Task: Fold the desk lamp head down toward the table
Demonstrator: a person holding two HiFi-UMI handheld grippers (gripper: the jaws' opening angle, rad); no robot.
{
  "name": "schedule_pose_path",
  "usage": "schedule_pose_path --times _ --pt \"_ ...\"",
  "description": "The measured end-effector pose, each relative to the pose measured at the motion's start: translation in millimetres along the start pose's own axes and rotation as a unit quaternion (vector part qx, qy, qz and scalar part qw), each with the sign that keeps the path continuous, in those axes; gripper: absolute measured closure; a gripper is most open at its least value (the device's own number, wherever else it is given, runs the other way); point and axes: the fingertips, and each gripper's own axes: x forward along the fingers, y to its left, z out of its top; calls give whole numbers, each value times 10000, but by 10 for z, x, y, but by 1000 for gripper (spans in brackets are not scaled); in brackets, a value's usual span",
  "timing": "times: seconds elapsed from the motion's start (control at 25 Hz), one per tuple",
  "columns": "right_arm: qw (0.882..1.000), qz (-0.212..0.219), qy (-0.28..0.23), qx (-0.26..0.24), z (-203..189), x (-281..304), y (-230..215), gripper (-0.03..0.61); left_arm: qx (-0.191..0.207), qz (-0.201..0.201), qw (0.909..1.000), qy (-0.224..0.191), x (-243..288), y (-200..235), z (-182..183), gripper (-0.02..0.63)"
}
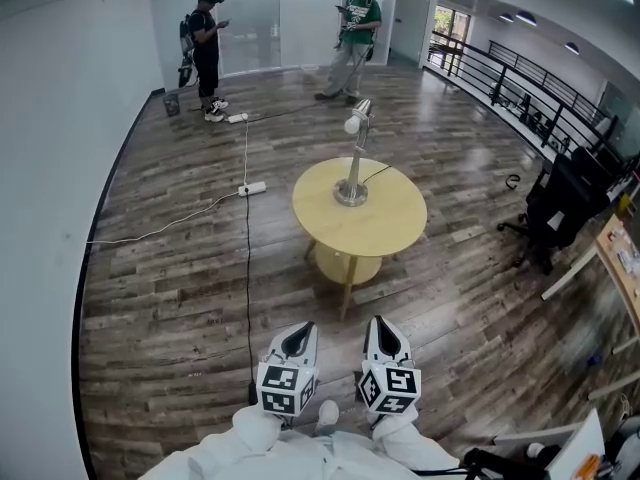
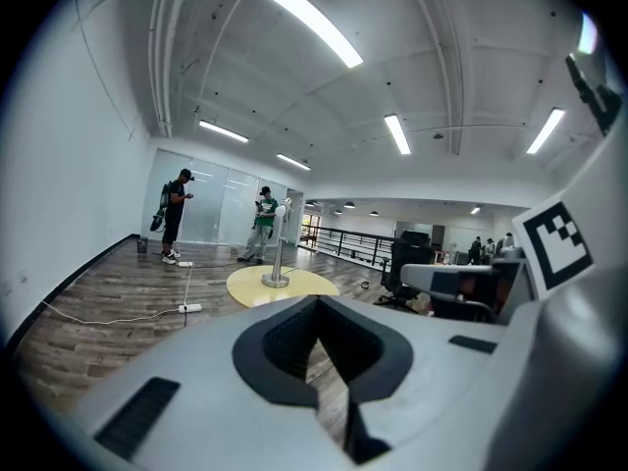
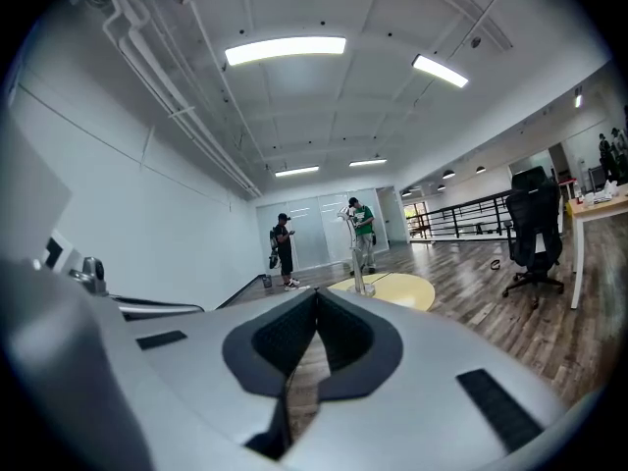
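- Head view showed the lamp [image 1: 352,173] upright on the table [image 1: 395,230], its head [image 1: 356,118] raised, well apart from both grippers.
- Both the left gripper [image 1: 297,340] and right gripper [image 1: 385,338] were clenched on nothing, near the person.
- Approach seemingly not begun; the next move called for stepping closer, opening one gripper and reaching the head.

Pale wood, silvery metal, matt plastic.
The lamp [image 1: 351,194] looks like smooth silvery metal. The round surface [image 1: 385,230] is pale, smooth wood, and the floor [image 1: 170,288] is dark, grained planks. The left tongs [image 1: 298,336] and right tongs [image 1: 386,334] are matt white plastic with black pads.
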Motion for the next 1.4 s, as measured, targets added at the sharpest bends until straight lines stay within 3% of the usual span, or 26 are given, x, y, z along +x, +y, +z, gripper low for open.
schedule_pose_path --times 0.48,1.4 --pt "9999 98 56 77 114 640 -542 566 -9 66 10000 -8 840 -24 211 614" --pt "9996 122 198 185 146 1578 -981 566 -7 149 9999 38 1797 263 402 614"
